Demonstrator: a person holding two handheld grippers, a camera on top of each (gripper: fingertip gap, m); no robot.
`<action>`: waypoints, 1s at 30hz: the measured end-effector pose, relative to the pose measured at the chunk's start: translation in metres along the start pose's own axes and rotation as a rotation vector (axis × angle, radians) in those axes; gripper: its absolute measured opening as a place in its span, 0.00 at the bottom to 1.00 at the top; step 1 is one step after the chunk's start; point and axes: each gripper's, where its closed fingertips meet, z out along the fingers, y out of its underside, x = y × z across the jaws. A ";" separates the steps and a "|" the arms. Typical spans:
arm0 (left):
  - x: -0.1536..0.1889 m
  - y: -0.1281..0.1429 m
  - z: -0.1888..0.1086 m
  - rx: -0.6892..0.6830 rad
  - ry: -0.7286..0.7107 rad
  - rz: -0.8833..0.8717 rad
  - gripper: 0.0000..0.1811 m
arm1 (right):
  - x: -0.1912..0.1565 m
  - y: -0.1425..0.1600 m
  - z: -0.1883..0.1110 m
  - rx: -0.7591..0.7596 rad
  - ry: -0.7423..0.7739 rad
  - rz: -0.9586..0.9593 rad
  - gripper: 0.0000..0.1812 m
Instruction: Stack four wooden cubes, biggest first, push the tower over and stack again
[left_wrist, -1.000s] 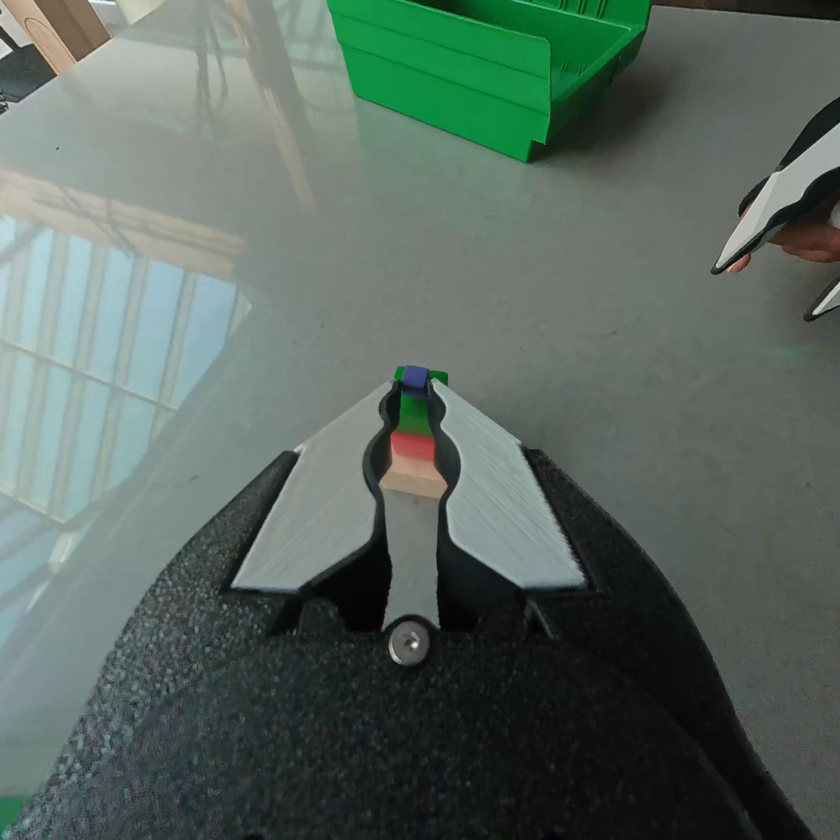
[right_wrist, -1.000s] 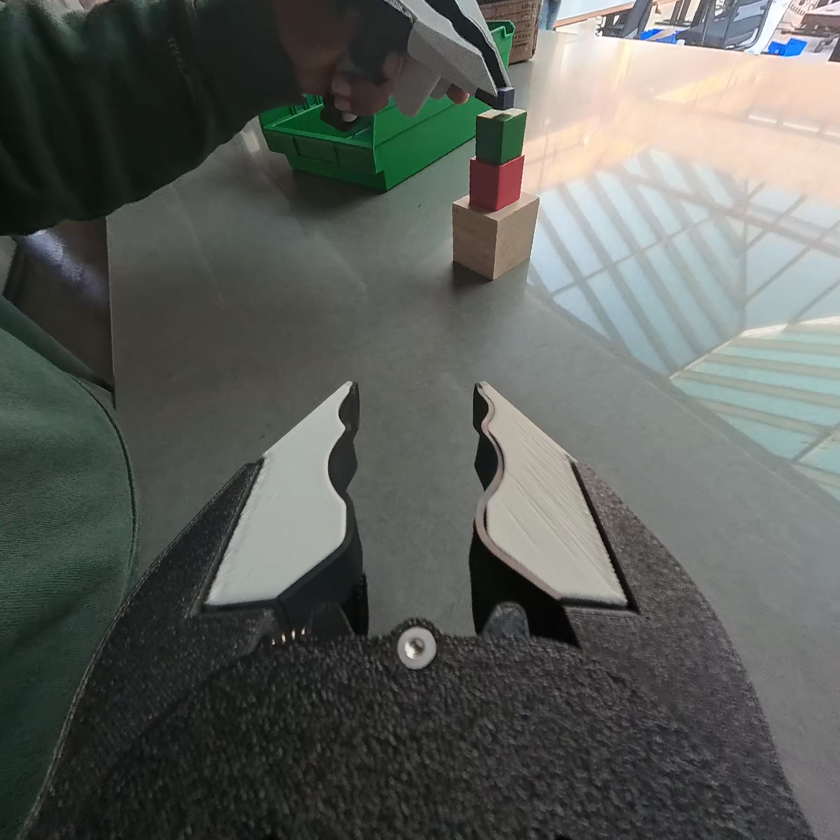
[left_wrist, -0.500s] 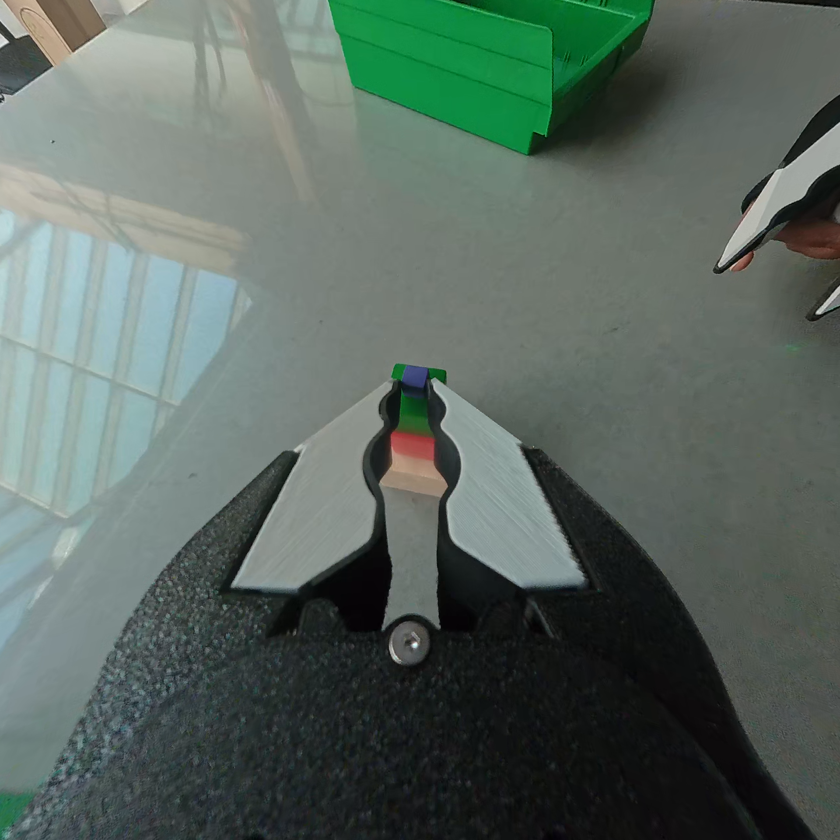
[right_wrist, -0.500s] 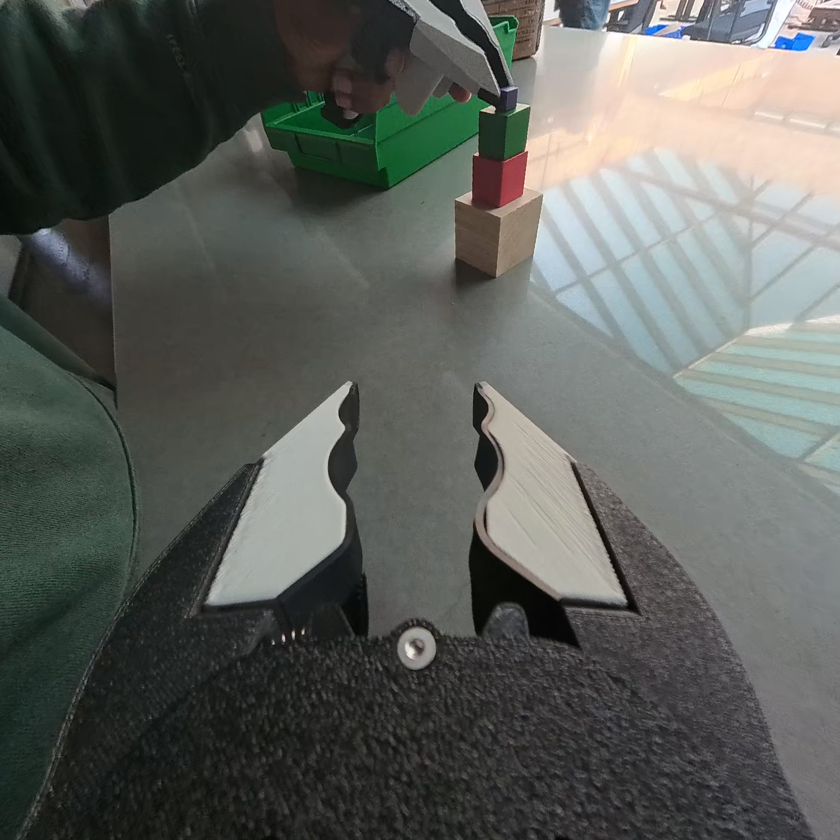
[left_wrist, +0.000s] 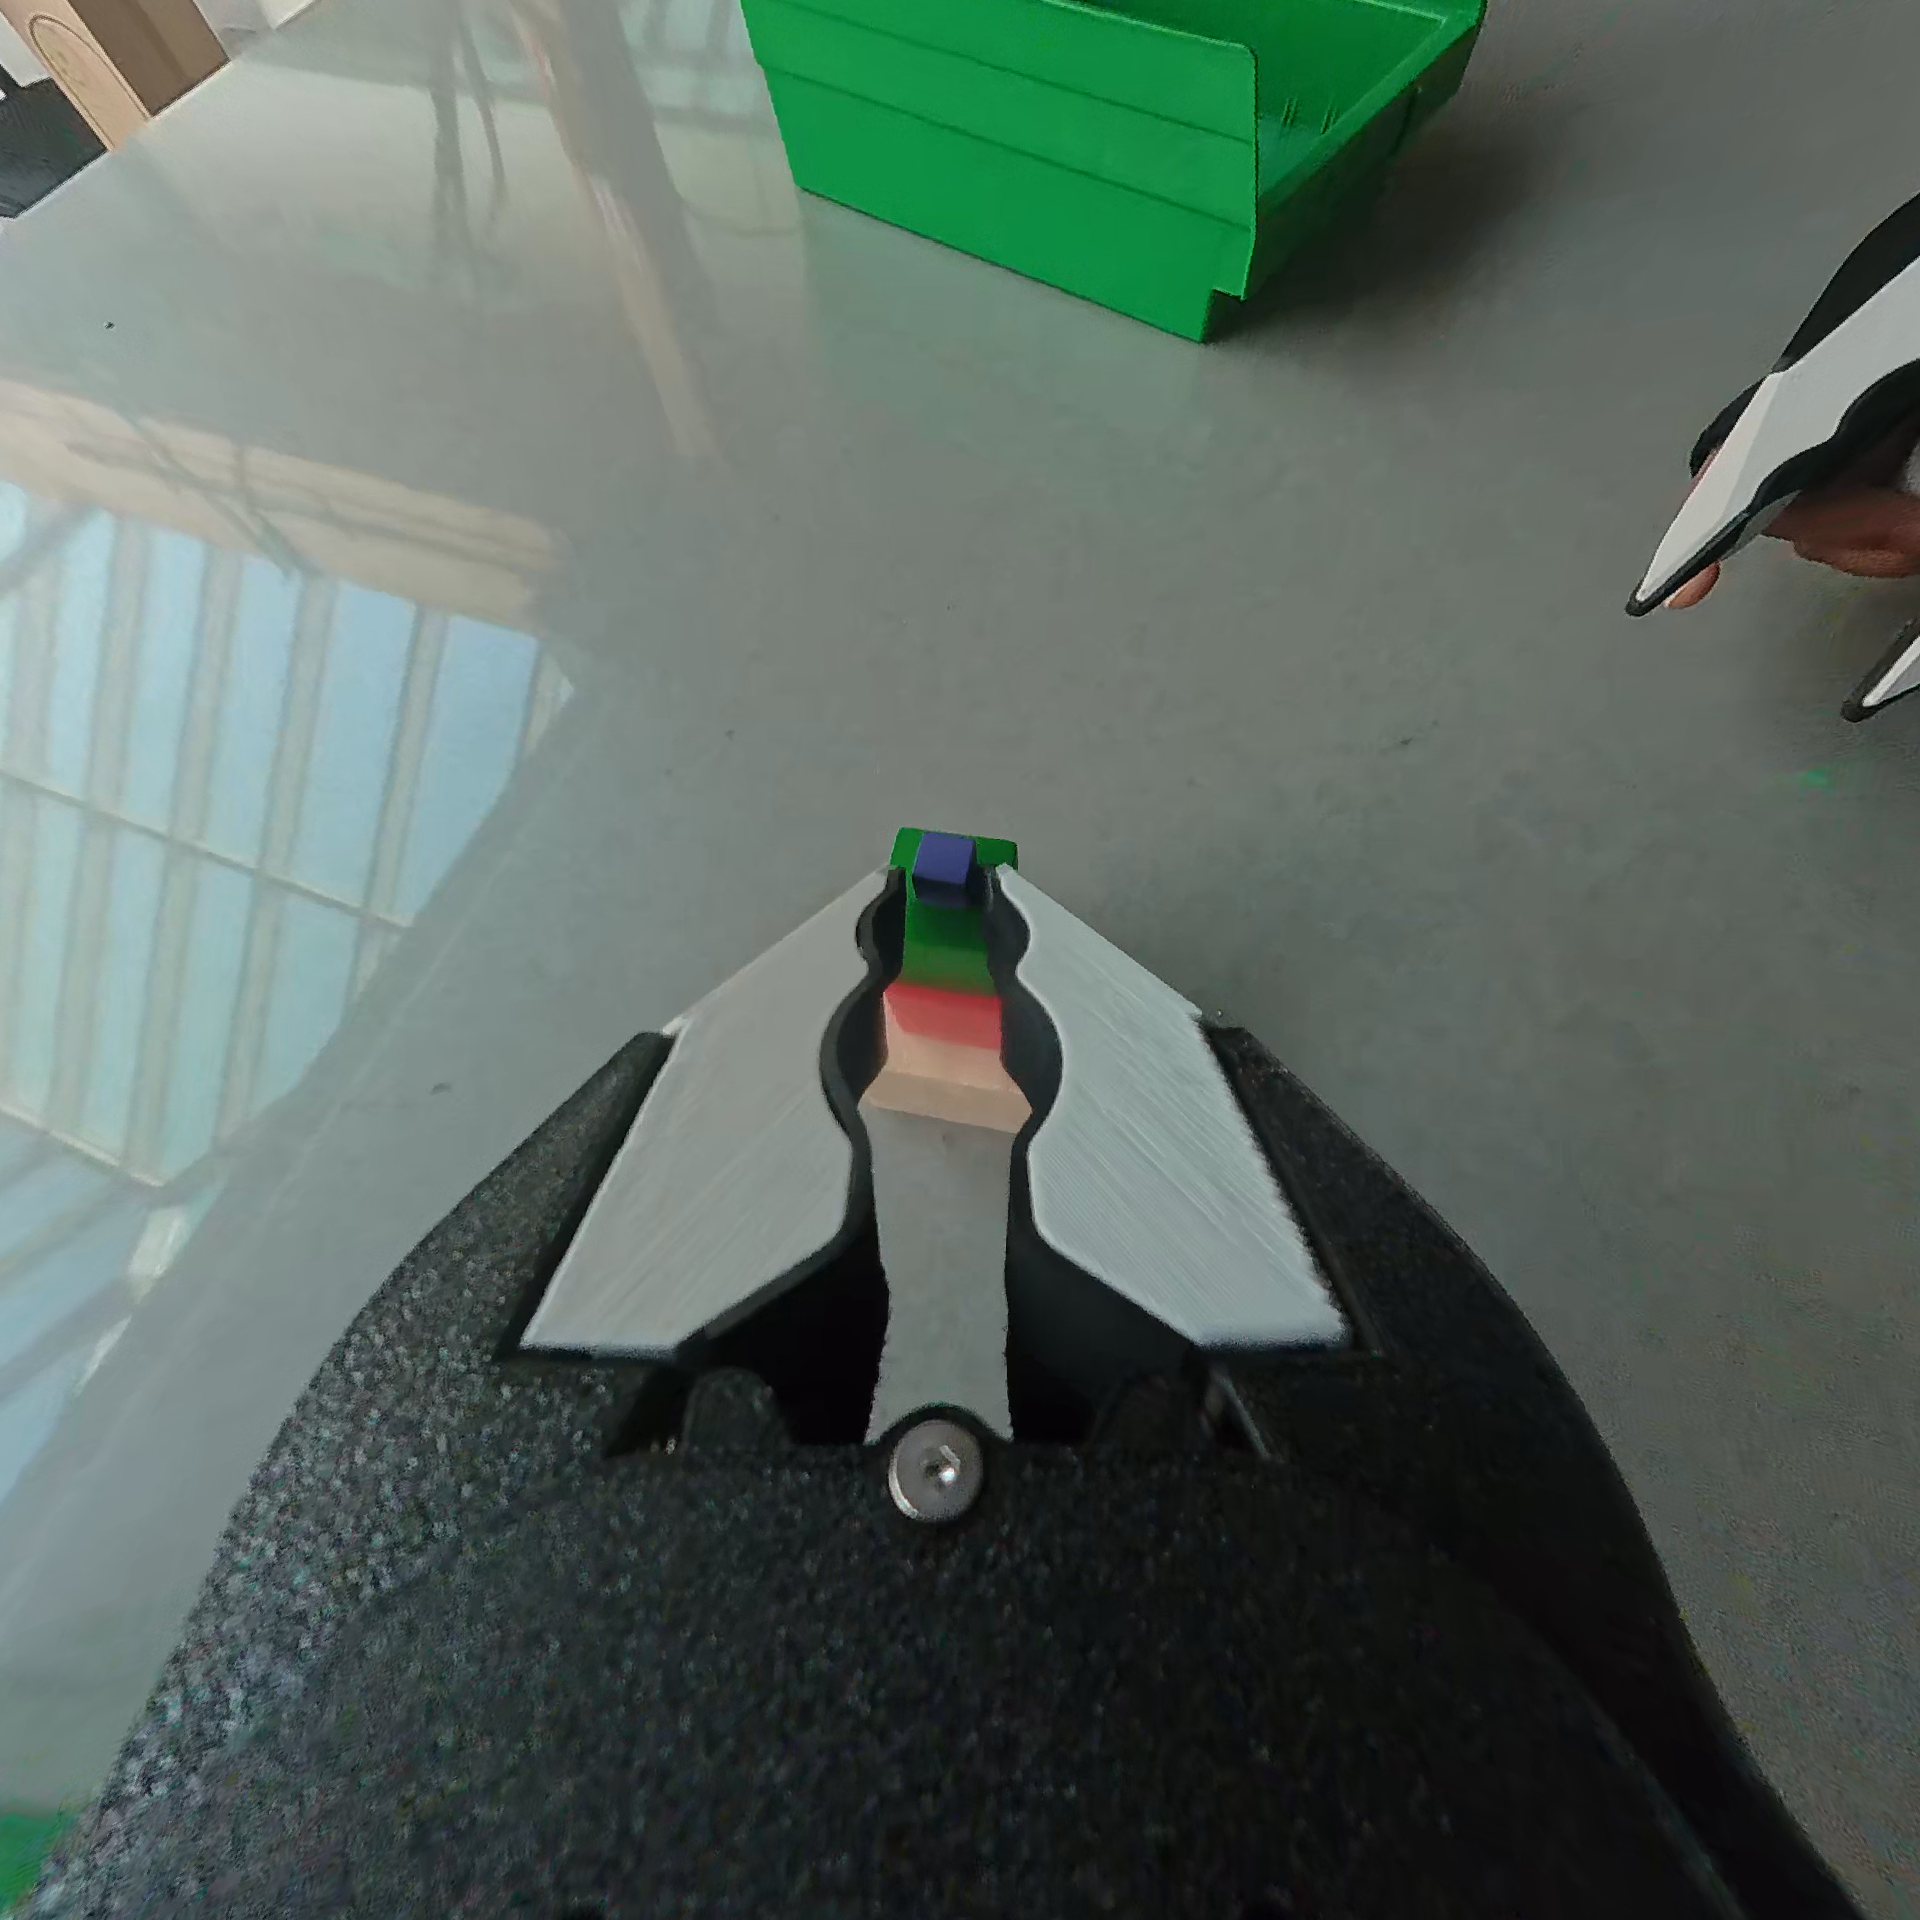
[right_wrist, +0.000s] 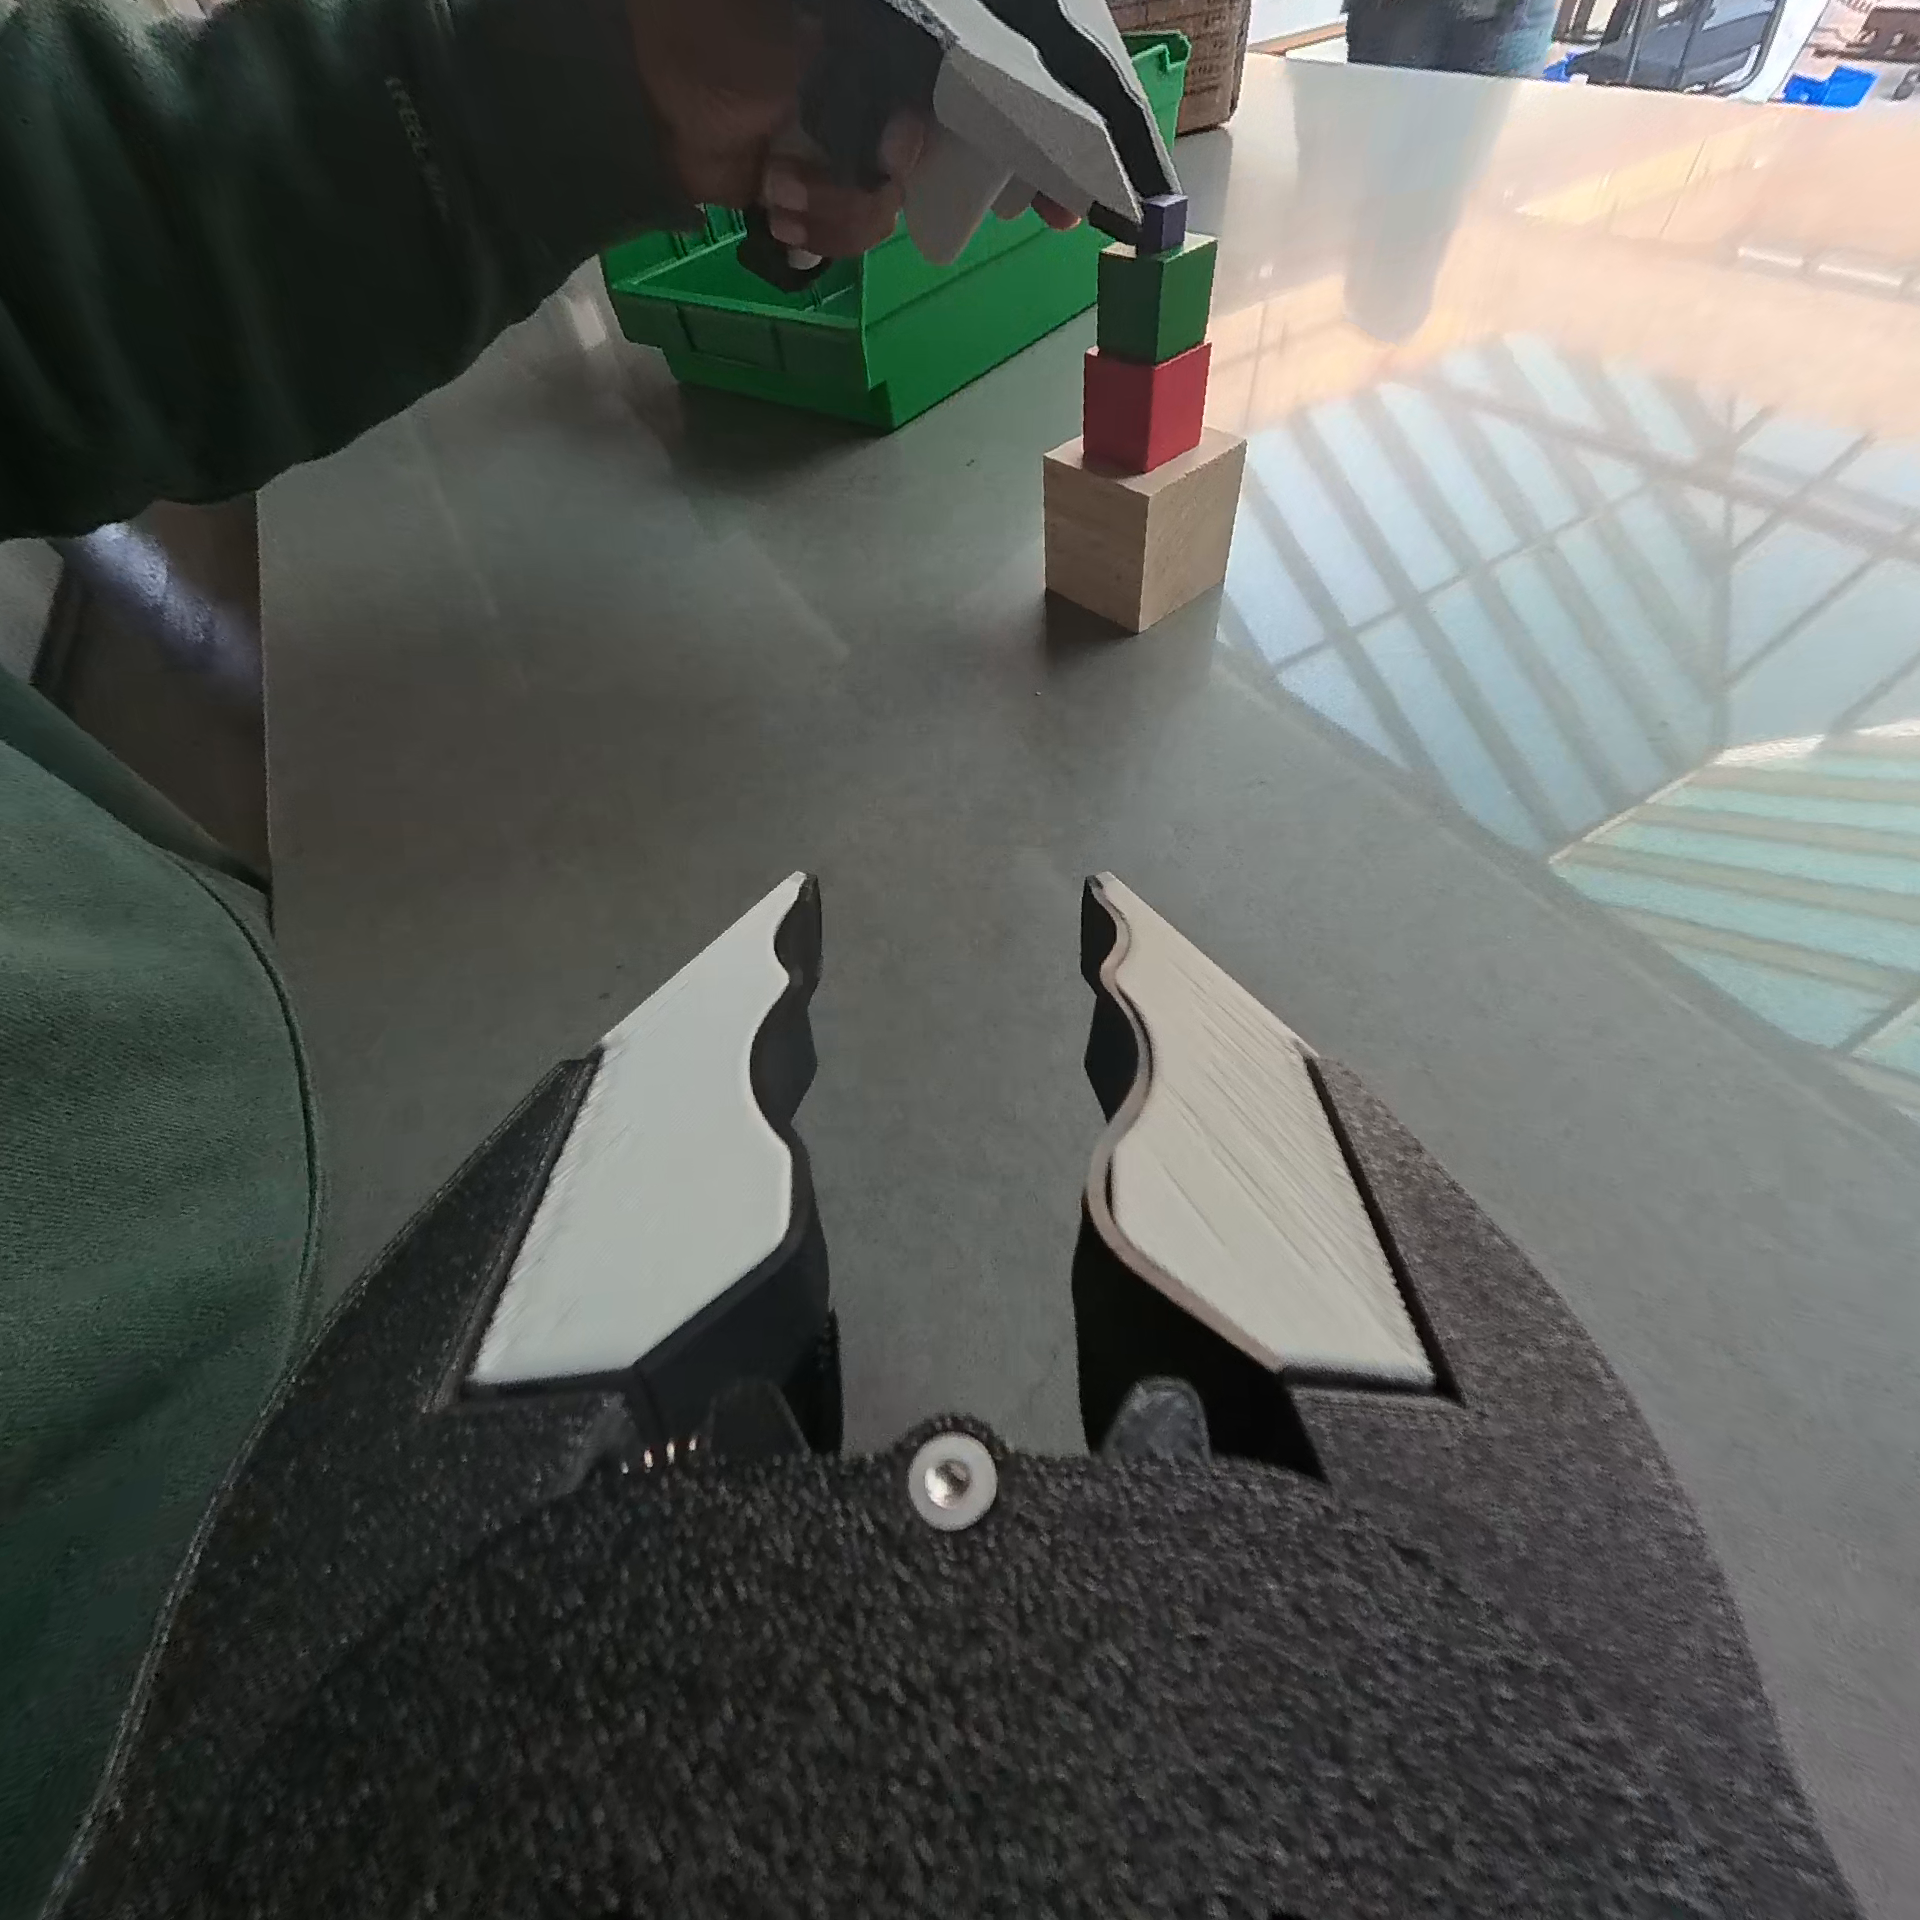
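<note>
A stack stands on the grey table: a wooden cube at the bottom, a red cube on it, then a green cube. My left gripper is shut on a small blue cube and holds it from above on top of the green cube. In the right wrist view the blue cube rests on the green one. My right gripper is open and empty, low over the table, some way short of the stack. It also shows at the right edge of the left wrist view.
A green plastic bin stands on the table beyond the stack; the right wrist view shows it behind the left hand. A green sleeve crosses the upper left of that view. The table surface reflects windows. My hands' fingertips stand some 20 cm from each other.
My left gripper has come down slightly, and the blue cube now sits on the green cube. My right gripper has stayed open and hardly moved.
</note>
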 end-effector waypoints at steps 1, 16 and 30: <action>0.000 -0.001 -0.001 0.002 0.000 0.000 0.08 | 0.000 0.000 0.000 0.000 0.000 0.000 0.28; -0.020 -0.019 -0.062 0.239 -0.251 -0.111 0.24 | 0.013 -0.010 -0.008 0.010 0.056 -0.039 0.28; 0.049 0.055 -0.064 0.305 -0.434 -0.339 0.32 | 0.032 -0.027 -0.019 0.070 0.165 -0.057 0.37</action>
